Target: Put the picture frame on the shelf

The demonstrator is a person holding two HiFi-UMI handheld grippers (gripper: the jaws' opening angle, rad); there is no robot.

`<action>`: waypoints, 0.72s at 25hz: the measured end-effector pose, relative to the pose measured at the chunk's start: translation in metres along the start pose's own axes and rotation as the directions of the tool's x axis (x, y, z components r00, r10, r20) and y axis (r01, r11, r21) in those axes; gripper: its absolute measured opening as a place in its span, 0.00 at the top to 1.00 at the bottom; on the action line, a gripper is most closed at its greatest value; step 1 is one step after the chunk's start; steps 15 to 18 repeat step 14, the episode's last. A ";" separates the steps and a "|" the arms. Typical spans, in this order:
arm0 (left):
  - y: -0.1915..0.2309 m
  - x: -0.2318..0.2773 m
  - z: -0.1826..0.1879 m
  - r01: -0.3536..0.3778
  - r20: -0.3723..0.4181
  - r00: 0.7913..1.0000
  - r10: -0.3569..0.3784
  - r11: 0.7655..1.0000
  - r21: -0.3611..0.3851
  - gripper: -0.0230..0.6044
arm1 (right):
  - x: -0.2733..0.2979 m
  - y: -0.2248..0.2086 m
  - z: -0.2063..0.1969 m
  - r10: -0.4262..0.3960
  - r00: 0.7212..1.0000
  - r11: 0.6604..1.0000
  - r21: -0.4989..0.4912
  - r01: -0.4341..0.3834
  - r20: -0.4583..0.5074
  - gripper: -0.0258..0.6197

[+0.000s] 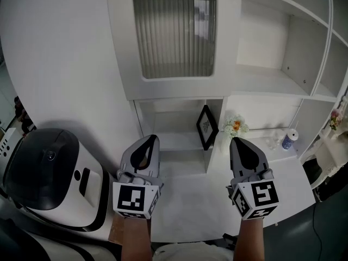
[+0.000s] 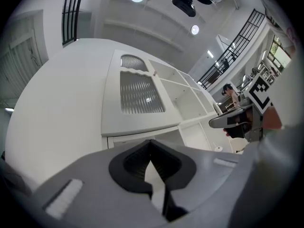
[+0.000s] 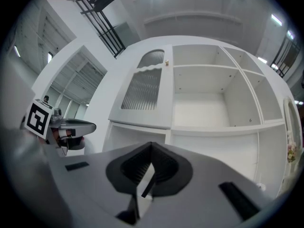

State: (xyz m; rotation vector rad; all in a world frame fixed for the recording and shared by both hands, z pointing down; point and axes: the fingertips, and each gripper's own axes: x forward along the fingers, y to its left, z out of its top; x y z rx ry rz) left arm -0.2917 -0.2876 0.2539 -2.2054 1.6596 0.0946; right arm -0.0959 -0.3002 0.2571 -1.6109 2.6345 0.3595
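The black picture frame (image 1: 206, 126) stands tilted in the low open compartment of the white shelf unit (image 1: 272, 80), next to the compartment's right divider. My left gripper (image 1: 152, 137) hovers over the white counter (image 1: 212, 192), just in front of and left of the frame. It is shut with nothing in it. My right gripper (image 1: 234, 140) is level with it on the frame's right, also shut and empty. The left gripper view shows the left gripper's (image 2: 151, 141) jaw tips meeting, and the right gripper view shows the same for the right gripper (image 3: 152, 144). Neither gripper view shows the frame.
A ribbed-glass cabinet door (image 1: 174, 31) is above the compartment. A small bunch of flowers (image 1: 236, 126) and a blue-and-white can (image 1: 291, 138) stand on the counter to the right. A large white-and-black appliance (image 1: 49, 173) sits at the left.
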 end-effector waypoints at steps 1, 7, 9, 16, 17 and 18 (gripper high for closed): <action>0.001 -0.001 0.000 -0.004 0.000 1.000 0.004 1.000 -0.001 0.95 | 0.000 -0.001 0.000 0.000 1.000 1.000 -0.001 0.000 -0.001 0.95; 0.005 -0.004 0.001 -0.027 -0.002 1.000 0.027 1.000 0.004 0.95 | -0.005 -0.002 0.005 0.016 1.000 0.999 -0.034 -0.016 0.024 0.95; 0.004 -0.005 -0.001 -0.029 -0.007 1.000 0.029 1.000 0.002 0.95 | -0.007 -0.003 0.009 0.020 0.999 0.999 -0.040 -0.018 0.044 0.95; 0.002 -0.005 0.000 -0.024 -0.004 1.000 0.024 1.000 0.011 0.95 | -0.007 -0.004 0.014 0.010 0.999 0.998 -0.064 -0.008 0.039 0.95; 0.002 -0.005 0.000 -0.024 -0.004 1.000 0.024 1.000 0.011 0.95 | -0.007 -0.004 0.014 0.010 0.999 0.998 -0.064 -0.008 0.039 0.95; 0.002 -0.005 0.000 -0.024 -0.004 1.000 0.024 1.000 0.011 0.95 | -0.007 -0.004 0.014 0.010 0.999 0.998 -0.064 -0.008 0.039 0.95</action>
